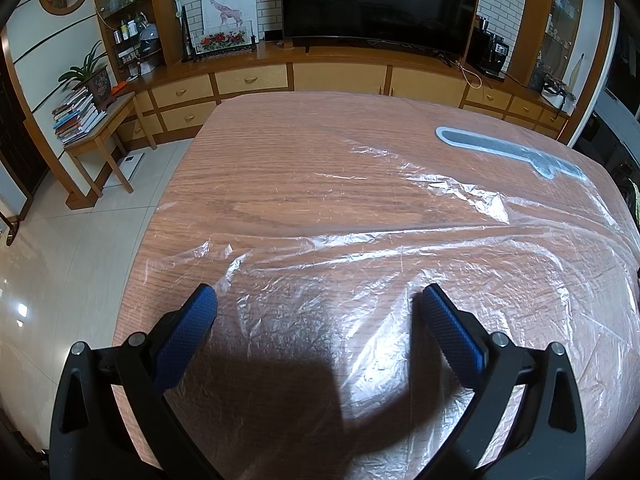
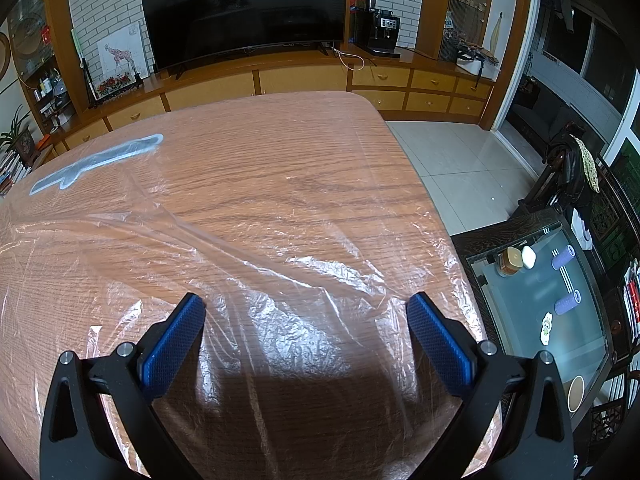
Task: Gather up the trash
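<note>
A large clear crinkled plastic sheet (image 1: pixel 400 248) lies spread flat over the wooden table (image 1: pixel 280 152); it also shows in the right wrist view (image 2: pixel 280 280) on the table (image 2: pixel 280 152). A grey-blue strip (image 1: pixel 508 152) lies at the far side, seemingly under the plastic, and shows in the right wrist view (image 2: pixel 100 160). My left gripper (image 1: pixel 316 300) is open and empty, just above the near part of the sheet. My right gripper (image 2: pixel 306 308) is open and empty, above the sheet near the table's right edge.
A TV (image 1: pixel 380 0) stands on a long wooden cabinet (image 1: pixel 320 76) behind the table. A side table with books and a plant (image 1: pixel 92 112) stands at the left. A glass-topped low table (image 2: pixel 548 300) with small items stands right of the table. Tiled floor (image 2: pixel 460 160) surrounds the table.
</note>
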A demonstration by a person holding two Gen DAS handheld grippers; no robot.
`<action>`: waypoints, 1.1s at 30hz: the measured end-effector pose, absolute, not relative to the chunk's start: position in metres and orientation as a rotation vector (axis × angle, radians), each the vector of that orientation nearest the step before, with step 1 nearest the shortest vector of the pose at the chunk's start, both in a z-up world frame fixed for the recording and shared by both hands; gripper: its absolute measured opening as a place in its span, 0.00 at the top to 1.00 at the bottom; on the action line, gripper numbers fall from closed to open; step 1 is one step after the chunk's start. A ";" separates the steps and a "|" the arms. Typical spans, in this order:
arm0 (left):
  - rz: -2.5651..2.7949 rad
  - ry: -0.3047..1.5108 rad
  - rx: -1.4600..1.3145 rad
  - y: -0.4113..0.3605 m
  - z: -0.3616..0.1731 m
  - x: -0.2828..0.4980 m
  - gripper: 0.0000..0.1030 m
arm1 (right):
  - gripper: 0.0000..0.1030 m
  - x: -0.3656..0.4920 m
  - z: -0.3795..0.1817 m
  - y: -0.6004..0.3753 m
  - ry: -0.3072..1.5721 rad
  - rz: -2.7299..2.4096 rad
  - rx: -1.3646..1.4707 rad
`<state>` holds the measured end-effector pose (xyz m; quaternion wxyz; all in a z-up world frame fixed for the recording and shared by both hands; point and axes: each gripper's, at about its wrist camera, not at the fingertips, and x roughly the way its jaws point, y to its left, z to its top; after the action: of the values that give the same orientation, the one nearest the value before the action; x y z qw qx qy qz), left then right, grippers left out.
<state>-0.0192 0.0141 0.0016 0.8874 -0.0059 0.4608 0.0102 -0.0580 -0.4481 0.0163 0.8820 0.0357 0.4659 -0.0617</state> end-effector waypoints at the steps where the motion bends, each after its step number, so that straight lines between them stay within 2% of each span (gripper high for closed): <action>1: 0.021 0.958 -0.012 0.013 0.002 -0.018 0.01 | 0.03 -0.058 0.015 -0.449 0.970 -0.128 0.074; 33: 0.022 0.958 -0.012 0.014 0.003 -0.018 0.01 | 0.03 -0.058 0.014 -0.449 0.970 -0.128 0.074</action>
<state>-0.0185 0.0144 0.0026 0.8873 -0.0059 0.4611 0.0106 -0.0578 -0.4491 0.0142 0.8820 0.0357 0.4659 -0.0617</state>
